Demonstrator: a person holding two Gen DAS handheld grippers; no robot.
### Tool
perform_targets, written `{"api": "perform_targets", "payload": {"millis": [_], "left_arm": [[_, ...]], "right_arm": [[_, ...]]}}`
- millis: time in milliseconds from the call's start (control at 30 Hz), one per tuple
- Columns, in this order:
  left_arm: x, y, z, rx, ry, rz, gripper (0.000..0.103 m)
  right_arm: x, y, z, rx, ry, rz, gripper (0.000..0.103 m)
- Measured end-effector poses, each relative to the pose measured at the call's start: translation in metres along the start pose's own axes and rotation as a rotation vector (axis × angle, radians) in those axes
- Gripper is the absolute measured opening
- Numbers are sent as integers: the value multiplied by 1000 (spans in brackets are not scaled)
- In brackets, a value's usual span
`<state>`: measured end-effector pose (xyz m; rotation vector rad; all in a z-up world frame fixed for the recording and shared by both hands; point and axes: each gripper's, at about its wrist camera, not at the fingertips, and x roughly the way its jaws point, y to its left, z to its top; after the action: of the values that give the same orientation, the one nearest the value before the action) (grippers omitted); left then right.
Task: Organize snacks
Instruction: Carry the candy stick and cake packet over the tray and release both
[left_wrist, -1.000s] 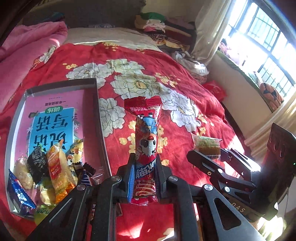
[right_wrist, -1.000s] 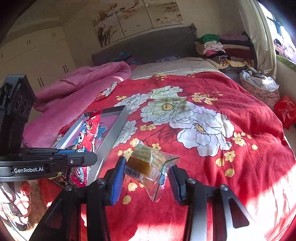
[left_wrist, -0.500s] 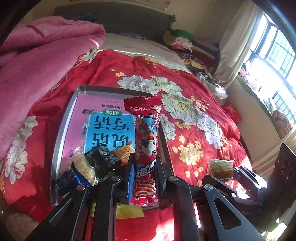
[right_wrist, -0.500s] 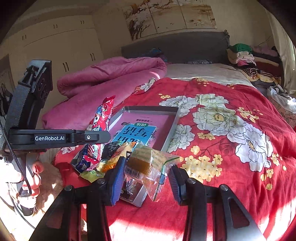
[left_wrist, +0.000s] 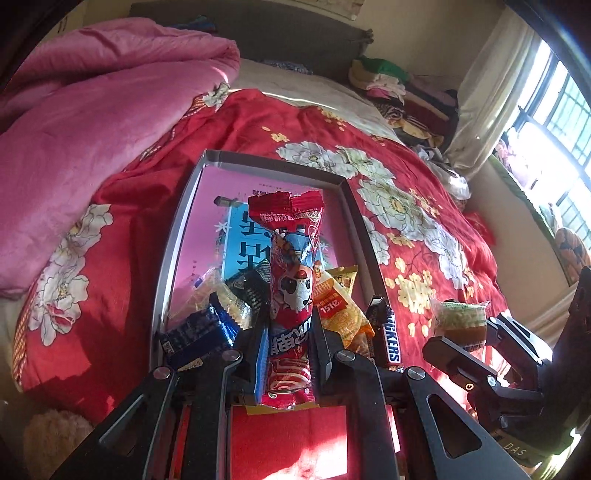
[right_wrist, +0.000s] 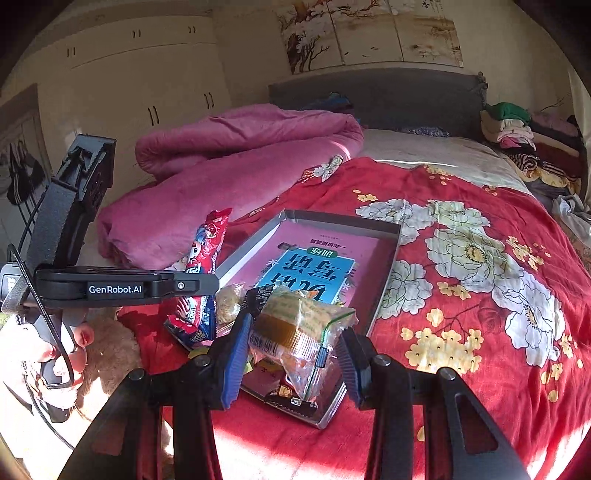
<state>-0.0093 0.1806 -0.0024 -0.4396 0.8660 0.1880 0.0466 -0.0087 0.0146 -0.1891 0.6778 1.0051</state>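
Observation:
My left gripper (left_wrist: 290, 343) is shut on a tall red snack pack with a cartoon face (left_wrist: 291, 280), held upright over the near end of a grey tray (left_wrist: 177, 236). Several snacks lie in the tray's near end, among them a blue wrapper (left_wrist: 195, 332), an orange pack (left_wrist: 341, 310) and a Snickers bar (left_wrist: 388, 336). My right gripper (right_wrist: 291, 354) is shut on a clear-wrapped small cake (right_wrist: 295, 325), held above the tray's near corner (right_wrist: 325, 417). The left gripper and red pack (right_wrist: 199, 280) show at left in the right wrist view.
The tray sits on a bed with a red floral cover (right_wrist: 480, 277). A pink quilt (left_wrist: 92, 129) is heaped to the left. Folded clothes (right_wrist: 517, 129) are stacked by the headboard. A window (left_wrist: 554, 122) and its ledge lie to the right.
Both grippers have swung left from the open bedcover to above the tray's near end, each still holding its snack.

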Motion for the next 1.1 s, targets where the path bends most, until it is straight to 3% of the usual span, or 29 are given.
{"api": "perform_targets", "payload": {"millis": [500, 1100], "left_arm": [[22, 0, -7, 14, 44, -5, 18], [39, 4, -9, 8, 73, -10, 18]], "right_arm": [[27, 26, -19, -56, 78, 38, 44], [51, 25, -23, -155, 95, -52, 45]]}}
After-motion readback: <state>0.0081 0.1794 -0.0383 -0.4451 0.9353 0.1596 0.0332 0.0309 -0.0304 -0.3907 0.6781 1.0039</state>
